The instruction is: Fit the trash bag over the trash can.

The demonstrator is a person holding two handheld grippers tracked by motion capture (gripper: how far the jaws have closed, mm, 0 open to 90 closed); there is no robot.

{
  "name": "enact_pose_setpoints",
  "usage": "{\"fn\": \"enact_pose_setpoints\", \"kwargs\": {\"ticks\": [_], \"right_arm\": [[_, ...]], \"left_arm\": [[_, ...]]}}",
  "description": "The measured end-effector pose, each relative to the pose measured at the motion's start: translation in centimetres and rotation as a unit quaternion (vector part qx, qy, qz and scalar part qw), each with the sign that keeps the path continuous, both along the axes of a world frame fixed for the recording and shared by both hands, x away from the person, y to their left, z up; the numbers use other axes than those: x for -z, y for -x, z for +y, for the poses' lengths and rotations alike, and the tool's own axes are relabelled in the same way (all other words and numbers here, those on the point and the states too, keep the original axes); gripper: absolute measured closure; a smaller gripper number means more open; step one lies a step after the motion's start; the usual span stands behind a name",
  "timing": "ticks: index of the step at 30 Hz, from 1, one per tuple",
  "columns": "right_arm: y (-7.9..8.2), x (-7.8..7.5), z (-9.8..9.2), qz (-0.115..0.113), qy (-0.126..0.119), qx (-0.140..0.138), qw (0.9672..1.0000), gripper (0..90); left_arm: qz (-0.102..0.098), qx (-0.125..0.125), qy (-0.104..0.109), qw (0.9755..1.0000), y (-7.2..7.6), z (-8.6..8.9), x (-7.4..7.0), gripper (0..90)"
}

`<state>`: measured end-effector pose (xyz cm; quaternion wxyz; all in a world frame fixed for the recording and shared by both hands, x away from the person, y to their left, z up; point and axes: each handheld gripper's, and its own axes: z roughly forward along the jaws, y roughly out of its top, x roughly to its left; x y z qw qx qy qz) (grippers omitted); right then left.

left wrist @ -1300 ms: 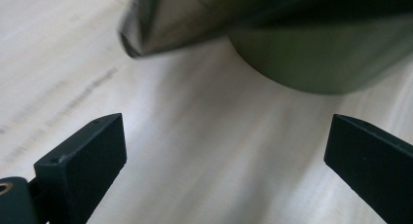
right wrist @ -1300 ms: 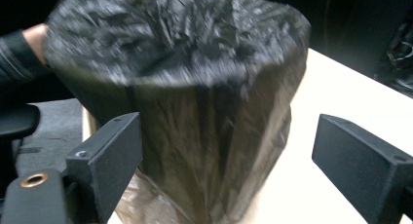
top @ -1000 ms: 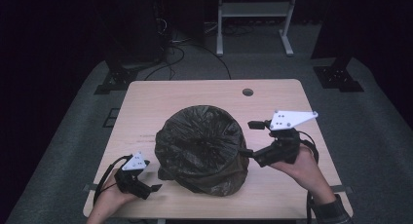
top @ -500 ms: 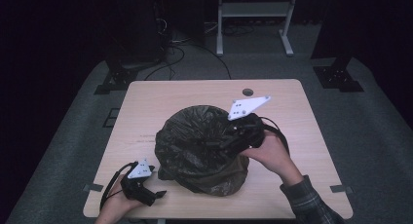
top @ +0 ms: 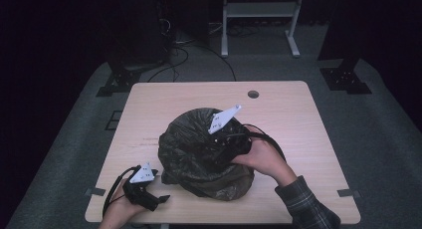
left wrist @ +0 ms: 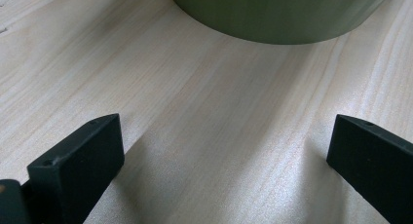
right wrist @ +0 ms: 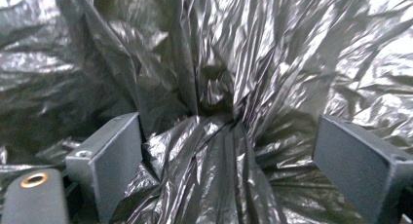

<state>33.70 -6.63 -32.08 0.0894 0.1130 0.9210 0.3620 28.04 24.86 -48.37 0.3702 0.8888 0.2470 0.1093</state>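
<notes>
Since the earlier frame the right gripper (top: 219,148) has swung in from the desk's right side and now sits over the top of the black bin bag (top: 191,149); the left gripper (top: 152,201) has barely shifted, near the front-left corner.

Right gripper: jaws spread wide in its own view, crumpled bag plastic (right wrist: 214,117) bunched between them, touching or just under the pads. Not clamped on anything.

Left gripper: jaws wide, flat on bare wood (left wrist: 209,136), nothing between them. Green bin wall (left wrist: 272,14) just ahead of it, apart from the jaws.

Bag is draped over a round green bin (top: 224,186), whose lower wall shows at the front; the pair stands at desk centre, slightly toward the front edge. Left gripper is just beside the bin's front-left side, not touching.

Desk (top: 298,119): light wood, cable hole (top: 253,94) near the back edge, tape marks at both front corners. Grey carpet around it, dark room, cables and a white metal stand (top: 259,20) behind.
</notes>
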Motion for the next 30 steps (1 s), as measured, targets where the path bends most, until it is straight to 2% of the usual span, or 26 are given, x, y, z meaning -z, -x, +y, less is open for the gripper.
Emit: {"fn": "enact_pose_setpoints", "kwargs": {"ticks": [5,7,9,11,13,16,19,22,26,30], "right_arm": [[-0.1,0.1,0.5,0.019,0.043,-0.010,0.9989,10.4],[-0.2,0.1,0.7,0.028,0.050,-0.010,0.9983,10.4],[-0.2,0.1,0.7,0.028,0.048,-0.009,0.9984,10.3],[-0.2,0.0,0.5,0.017,0.035,-0.004,0.9992,10.2],[-0.3,-0.4,0.2,0.019,0.013,0.001,0.9997,10.2],[-0.6,-1.6,-0.3,0.013,-0.006,0.014,0.9998,10.2],[-0.7,-2.9,-0.3,0.014,-0.034,0.010,0.9993,10.2],[-0.8,-4.1,0.4,0.011,-0.065,0.009,0.9978,10.2],[-1.4,-5.1,2.0,0.005,-0.109,0.021,0.9939,10.2],[-2.4,-4.8,3.8,0.017,-0.124,0.033,0.9916,10.2]], "left_arm": [[0.000,-0.001,0.000,1.0000,0.0,0.0,0.0,0.0],[0.000,-0.001,0.000,1.0000,0.0,0.0,0.0,0.0],[0.000,-0.001,0.000,1.0000,0.0,0.0,0.0,0.0],[0.000,-0.001,0.000,1.0000,0.0,0.0,0.0,0.0],[0.000,-0.001,0.000,1.0000,0.0,0.0,0.0,0.0],[0.000,-0.001,0.000,1.0000,0.0,0.0,0.0,0.0],[0.000,-0.001,0.000,1.0000,0.0,0.0,0.0,0.0],[0.000,-0.001,0.000,1.0000,0.0,0.0,0.0,0.0],[0.000,-0.001,0.000,1.0000,0.0,0.0,0.0,0.0],[0.000,-0.001,0.000,1.0000,0.0,0.0,0.0,0.0]]}}
